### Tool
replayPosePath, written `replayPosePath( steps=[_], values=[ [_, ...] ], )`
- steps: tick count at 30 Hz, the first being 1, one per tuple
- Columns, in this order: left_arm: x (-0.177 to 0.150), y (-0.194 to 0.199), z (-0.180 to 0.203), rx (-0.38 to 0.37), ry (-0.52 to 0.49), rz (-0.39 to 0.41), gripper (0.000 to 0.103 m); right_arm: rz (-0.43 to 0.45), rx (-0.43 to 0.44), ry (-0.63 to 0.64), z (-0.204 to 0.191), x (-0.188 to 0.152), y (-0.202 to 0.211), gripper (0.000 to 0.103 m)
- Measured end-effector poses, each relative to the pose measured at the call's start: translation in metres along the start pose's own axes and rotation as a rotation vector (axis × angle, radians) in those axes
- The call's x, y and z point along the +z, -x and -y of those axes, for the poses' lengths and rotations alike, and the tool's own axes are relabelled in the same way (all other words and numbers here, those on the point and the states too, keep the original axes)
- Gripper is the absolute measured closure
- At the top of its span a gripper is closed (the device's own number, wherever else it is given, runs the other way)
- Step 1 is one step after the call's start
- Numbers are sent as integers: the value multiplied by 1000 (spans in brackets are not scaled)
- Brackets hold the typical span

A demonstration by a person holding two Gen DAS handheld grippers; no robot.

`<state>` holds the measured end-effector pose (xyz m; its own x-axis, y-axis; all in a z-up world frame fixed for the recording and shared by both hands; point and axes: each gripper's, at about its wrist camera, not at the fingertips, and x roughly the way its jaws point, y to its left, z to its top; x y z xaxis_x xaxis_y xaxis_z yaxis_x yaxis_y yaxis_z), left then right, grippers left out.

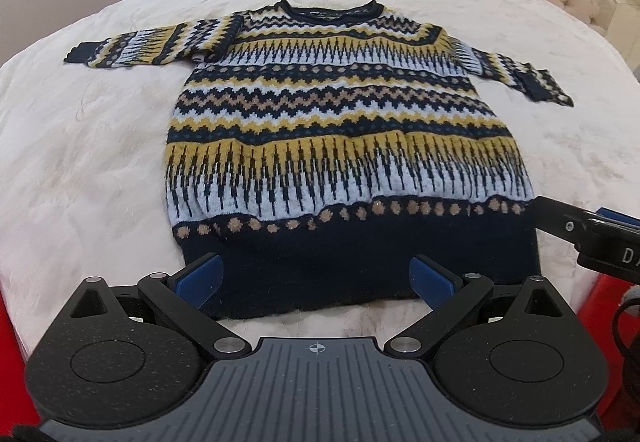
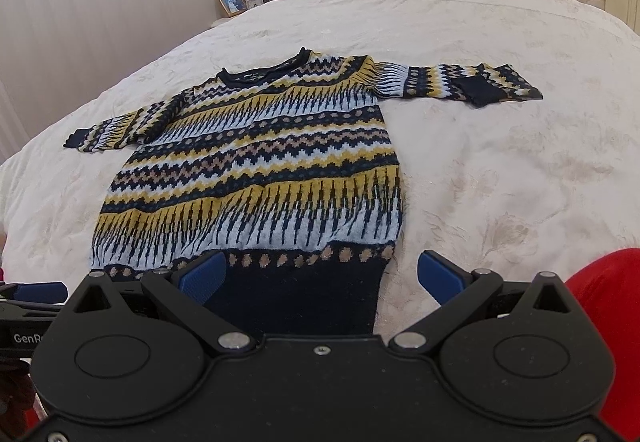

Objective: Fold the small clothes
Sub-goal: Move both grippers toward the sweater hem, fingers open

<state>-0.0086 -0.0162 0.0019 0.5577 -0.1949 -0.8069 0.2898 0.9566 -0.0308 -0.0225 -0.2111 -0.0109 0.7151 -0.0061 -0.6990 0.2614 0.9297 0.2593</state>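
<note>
— While the sweater (image 1: pixel 344 130) lies flat on the bed (image 1: pixel 100 162), sleeves spread, where are the grippers?

— Left gripper (image 1: pixel 316 278) and right gripper (image 2: pixel 320 274) both hover at the sweater's navy hem, jaws spread wide, grasping nothing.

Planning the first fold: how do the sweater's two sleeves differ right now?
The left sleeve lies flat along its full length, ending in a plain dark cuff. The right sleeve has its end doubled back on itself, dark cuff lying atop the pattern. Both stretch outward from the body on the bedspread.
</note>
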Motion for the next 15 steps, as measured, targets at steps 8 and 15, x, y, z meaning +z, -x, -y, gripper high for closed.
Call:
replayPosePath(
  steps=[8,15],
  values=[
    [0,0,2,-10,-14,8,2,-2,3,-6,1,0,0,1],
    [0,-1,4,-11,-17,13,2,-1,9,-18,2,-1,-2,1]
  ],
)
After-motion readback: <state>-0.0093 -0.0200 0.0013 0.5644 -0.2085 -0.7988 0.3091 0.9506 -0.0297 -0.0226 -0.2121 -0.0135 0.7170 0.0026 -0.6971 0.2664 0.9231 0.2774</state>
